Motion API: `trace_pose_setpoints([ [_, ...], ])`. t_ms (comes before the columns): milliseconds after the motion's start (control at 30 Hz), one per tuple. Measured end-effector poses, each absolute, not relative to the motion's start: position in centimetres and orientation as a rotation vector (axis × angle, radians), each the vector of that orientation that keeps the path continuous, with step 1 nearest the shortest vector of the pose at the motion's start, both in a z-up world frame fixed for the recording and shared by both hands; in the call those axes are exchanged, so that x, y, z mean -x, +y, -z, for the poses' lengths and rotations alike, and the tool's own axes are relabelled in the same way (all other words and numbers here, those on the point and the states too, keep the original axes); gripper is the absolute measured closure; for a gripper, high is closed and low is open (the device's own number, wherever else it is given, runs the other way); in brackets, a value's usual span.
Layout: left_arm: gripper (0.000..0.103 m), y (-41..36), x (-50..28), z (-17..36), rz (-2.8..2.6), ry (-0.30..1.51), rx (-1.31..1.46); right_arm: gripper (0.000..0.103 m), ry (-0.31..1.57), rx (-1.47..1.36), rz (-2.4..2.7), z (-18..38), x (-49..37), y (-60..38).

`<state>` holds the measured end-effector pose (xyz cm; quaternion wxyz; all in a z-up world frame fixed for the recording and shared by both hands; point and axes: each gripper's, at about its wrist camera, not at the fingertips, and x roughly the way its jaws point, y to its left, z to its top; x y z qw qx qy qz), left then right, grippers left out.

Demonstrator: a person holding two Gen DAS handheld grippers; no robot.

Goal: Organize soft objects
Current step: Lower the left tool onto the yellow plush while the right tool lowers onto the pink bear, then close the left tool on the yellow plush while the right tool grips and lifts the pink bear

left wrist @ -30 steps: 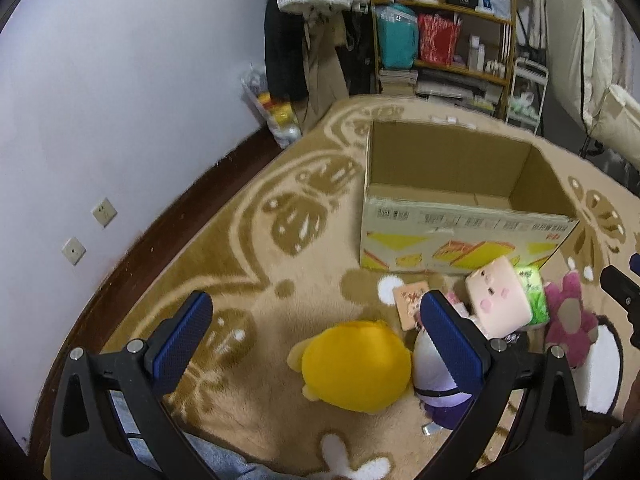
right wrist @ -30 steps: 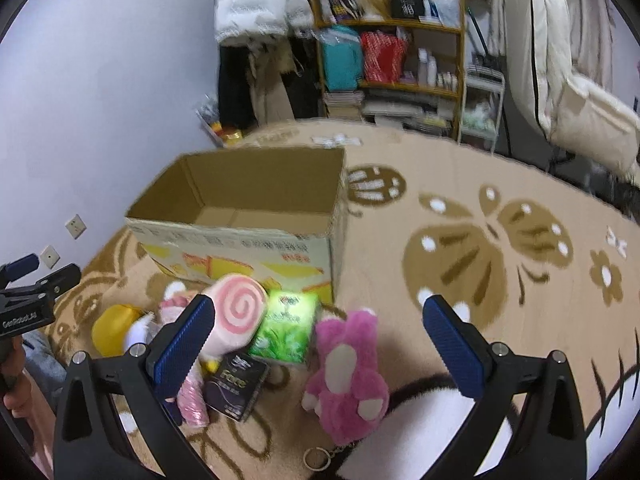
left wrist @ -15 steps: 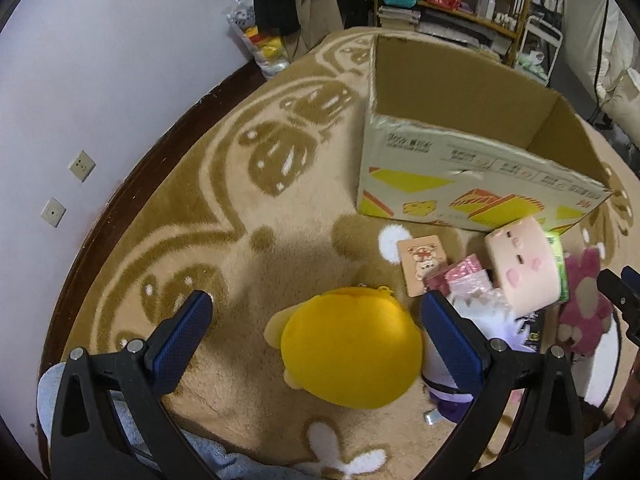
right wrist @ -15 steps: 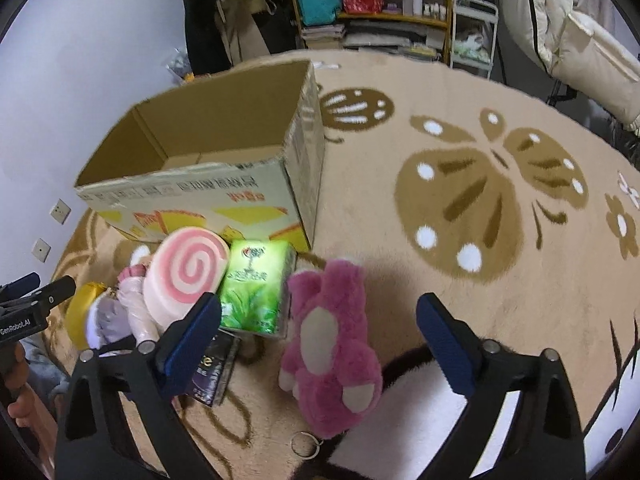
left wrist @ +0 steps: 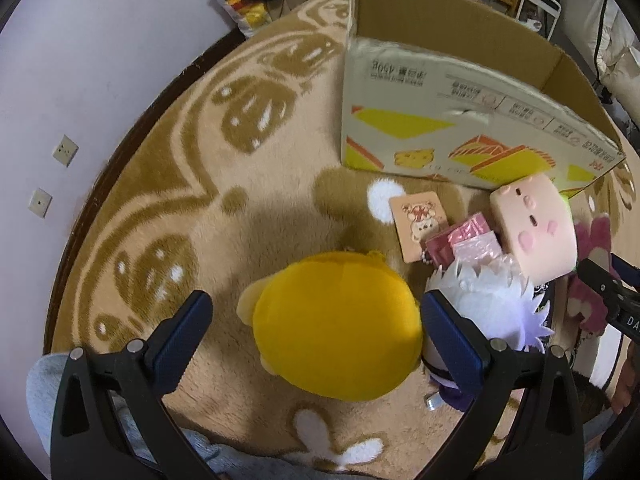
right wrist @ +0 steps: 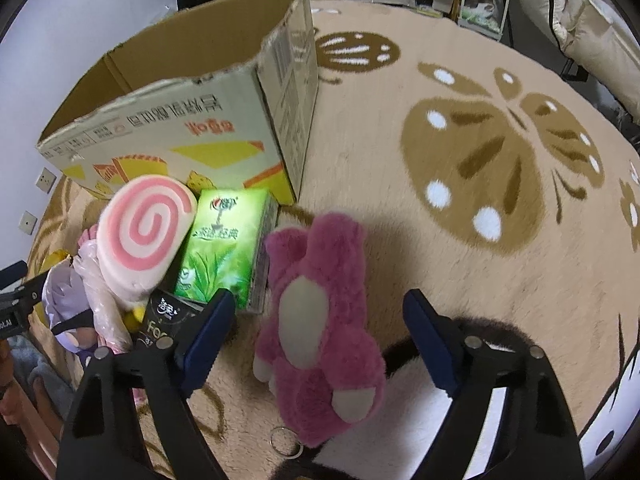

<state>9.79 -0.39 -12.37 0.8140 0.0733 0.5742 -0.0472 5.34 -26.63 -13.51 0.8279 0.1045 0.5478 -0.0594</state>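
On the patterned beige carpet [left wrist: 168, 184], the spread left gripper [left wrist: 316, 344] straddles the round yellow plush toy [left wrist: 336, 326]; its right finger may snag the white spiky-haired doll [left wrist: 492, 308]. The right gripper [right wrist: 316, 338], also spread, brackets the pink plush bear [right wrist: 320, 320].

Under my tools lies a tan rug [right wrist: 460, 248] with brown butterfly patterns, and the open cardboard box [left wrist: 460, 120] stands on it. Just in front of the box lie a square cartoon card [left wrist: 419, 219], a green tissue pack [right wrist: 224, 252] and a pink plush bear [right wrist: 320, 320]. A yellow plush [left wrist: 336, 326] rests farther out from the box.
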Motion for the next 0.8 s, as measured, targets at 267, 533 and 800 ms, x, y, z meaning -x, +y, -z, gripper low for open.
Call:
trace_pose_setpoints([
  [267, 0.015, 0.2, -9.9, 13.4, 0.124, 1.274, -0.072, 0.029, 1.182, -0.266, 0.094, 14.5, -5.7, -26.8],
  [533, 0.028, -0.4, -9.4, 13.4, 0.133, 1.253, -0.083, 0.055, 1.166, -0.27, 0.063, 14.2, -5.4, -26.4],
  [800, 0.033, 0.4, -8.9, 12.1, 0.1, 1.186, -0.078, 0.066, 1.114, -0.314, 0.076, 13.2, -4.8, -27.3],
])
